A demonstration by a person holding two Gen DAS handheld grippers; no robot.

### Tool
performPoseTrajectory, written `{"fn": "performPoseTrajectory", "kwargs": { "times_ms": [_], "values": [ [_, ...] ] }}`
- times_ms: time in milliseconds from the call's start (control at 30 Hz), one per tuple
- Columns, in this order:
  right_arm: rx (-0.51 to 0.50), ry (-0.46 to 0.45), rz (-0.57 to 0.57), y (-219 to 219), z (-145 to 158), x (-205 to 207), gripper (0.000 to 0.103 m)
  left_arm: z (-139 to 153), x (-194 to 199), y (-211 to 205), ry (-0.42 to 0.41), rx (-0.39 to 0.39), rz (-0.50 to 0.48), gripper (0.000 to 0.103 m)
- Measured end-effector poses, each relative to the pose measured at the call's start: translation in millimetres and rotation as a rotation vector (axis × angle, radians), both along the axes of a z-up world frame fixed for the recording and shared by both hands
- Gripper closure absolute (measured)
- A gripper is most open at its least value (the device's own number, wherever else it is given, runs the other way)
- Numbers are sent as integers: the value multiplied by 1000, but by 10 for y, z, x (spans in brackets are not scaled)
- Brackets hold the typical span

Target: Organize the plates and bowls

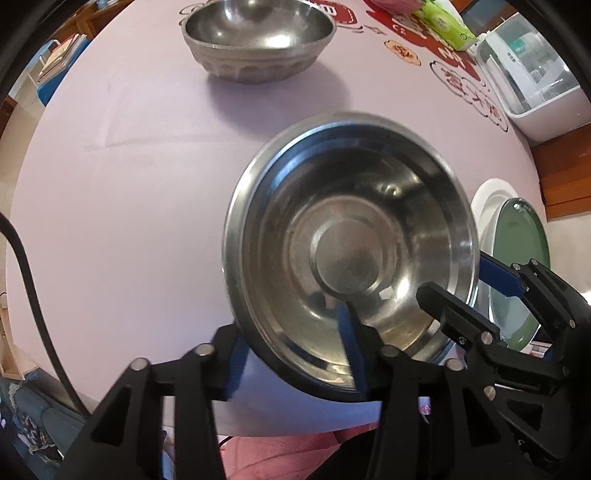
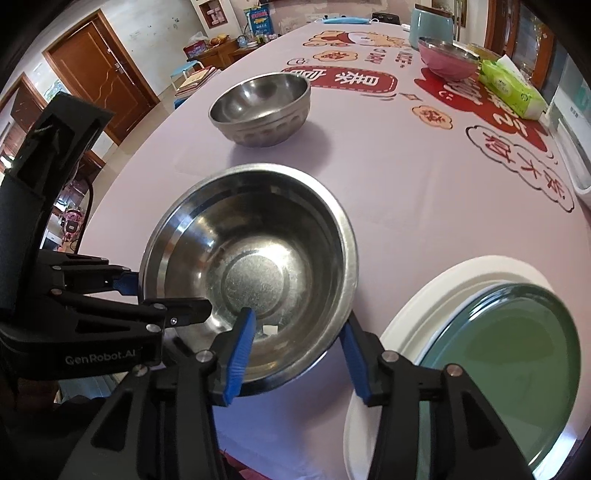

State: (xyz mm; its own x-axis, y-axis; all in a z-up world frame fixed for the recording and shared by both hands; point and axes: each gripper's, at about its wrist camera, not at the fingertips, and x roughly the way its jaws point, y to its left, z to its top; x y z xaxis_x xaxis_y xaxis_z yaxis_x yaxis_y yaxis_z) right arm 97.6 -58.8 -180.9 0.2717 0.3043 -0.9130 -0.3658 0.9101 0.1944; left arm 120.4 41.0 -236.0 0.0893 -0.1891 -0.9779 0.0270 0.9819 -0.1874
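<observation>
Near bowl (image 2: pixel 251 273) on table (image 2: pixel 406 206), toward its near edge; second bowl (image 2: pixel 260 107) behind it, well apart. Stacked plates (image 2: pixel 495 354) just right of near bowl, smaller plate on larger. Third bowl (image 2: pixel 448 61) and tissue pack (image 2: pixel 511 90) far right, side by side.

Brown wooden doors (image 2: pixel 99 70) stand in a pale wall (image 2: pixel 162 26), daylit.

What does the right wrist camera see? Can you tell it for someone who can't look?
The right gripper straddles the near rim of a steel bowl, jaws open, and the left gripper straddles its left rim. A green plate lies on a white plate to the right.
</observation>
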Motion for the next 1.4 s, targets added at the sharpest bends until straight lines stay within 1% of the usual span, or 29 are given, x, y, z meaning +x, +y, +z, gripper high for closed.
{"fn": "performPoseTrajectory", "kwargs": {
  "times_ms": [33,67,267,467,667,900,1000,1033,1100,1200,1333,1400],
  "values": [
    [-4,-5,0,1,20,12,49,20,16,0,-5,-3,-3,49],
    [-7,-10,0,0,36,20,48,38,32,-7,-8,-5,-8,48],
    [-22,-40,-42,-47,150,93,47,203,149,-72,-42,-3,-59,40],
    [-19,-75,-122,-67,240,150,43,326,273,-81,-80,-13,-114,39],
    [-9,-90,-188,-100,263,197,42,470,364,-32,-116,-17,-170,37],
    [6,-140,-259,-295,389,214,42,681,458,-81,-162,-21,-201,37],
    [27,-144,-300,-418,426,260,39,775,471,-139,-179,-6,-216,37],
    [41,-144,-318,-476,445,276,37,804,454,-134,-182,-1,-219,37],
    [65,-154,-347,-578,488,292,36,866,451,-141,-189,7,-224,36],
    [68,-158,-382,-721,536,316,35,959,474,-186,-196,22,-210,34],
    [98,-153,-416,-921,612,339,31,1065,494,-205,-195,16,-184,33],
    [88,-161,-429,-1028,659,360,29,1141,516,-220,-200,26,-173,33]
  ]
}}
